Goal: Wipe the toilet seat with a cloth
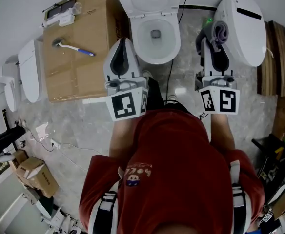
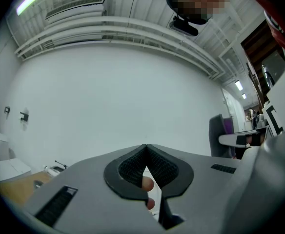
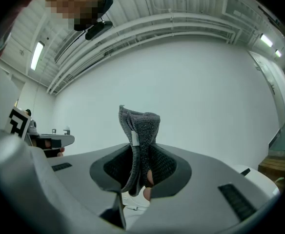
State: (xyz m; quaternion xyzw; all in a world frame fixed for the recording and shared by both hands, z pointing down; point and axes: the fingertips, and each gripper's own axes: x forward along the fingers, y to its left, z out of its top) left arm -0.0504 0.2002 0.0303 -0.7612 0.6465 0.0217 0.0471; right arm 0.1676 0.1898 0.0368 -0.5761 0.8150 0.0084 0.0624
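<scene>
The left tongs point(image 1: 124, 43) are seen pressed shut with nothing between them; in the left gripper view point(image 2: 145, 147) the ribbed pads meet at the tip. The right tongs point(image 1: 214, 42) are clamped on a grey cloth point(image 1: 220, 31), which is shown in the right gripper view point(image 3: 139, 123) standing up folded from between the pads point(image 3: 164, 167). The toilet seat point(image 1: 173, 43) lies around the open bowl of a white toilet set at the far edge of the floor point(image 1: 84, 126), between the two tongs and touched by neither. The cloth is held off to the right of that seat, in front of a second toilet point(image 1: 247, 28) with its lid shut. A brush point(image 1: 74, 48) is laid on a cardboard box point(image 1: 84, 72) at the left.
</scene>
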